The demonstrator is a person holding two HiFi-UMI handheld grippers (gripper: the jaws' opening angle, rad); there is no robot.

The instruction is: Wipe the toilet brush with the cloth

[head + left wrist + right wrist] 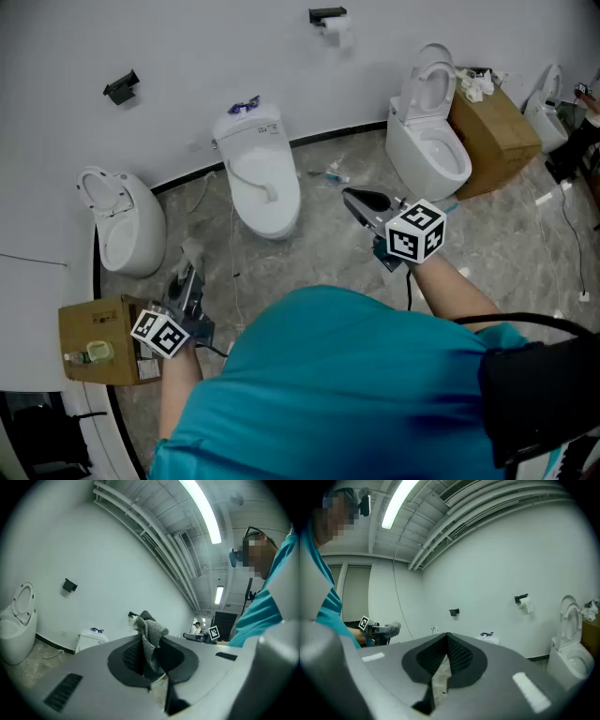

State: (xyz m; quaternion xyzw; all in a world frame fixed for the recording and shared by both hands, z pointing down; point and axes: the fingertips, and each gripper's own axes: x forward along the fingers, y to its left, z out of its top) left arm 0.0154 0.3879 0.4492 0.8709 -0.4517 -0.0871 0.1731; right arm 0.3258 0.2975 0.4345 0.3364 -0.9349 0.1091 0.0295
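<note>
Left gripper view, centre frame: the left gripper [149, 660] is clamped on the grey cloth [151, 634], which stands bunched above the jaws. The cloth looks light, soft and floppy, so a pinch on a gathered fold like this should hold it. In the right gripper view, the right gripper [446, 644] has its jaws pressed together, empty. I cannot pick out the toilet brush for certain. A slim bluish object [334, 175] at the head view's upper centre may be it; if so, it is likely light and stiff, best gripped at the handle.
</note>
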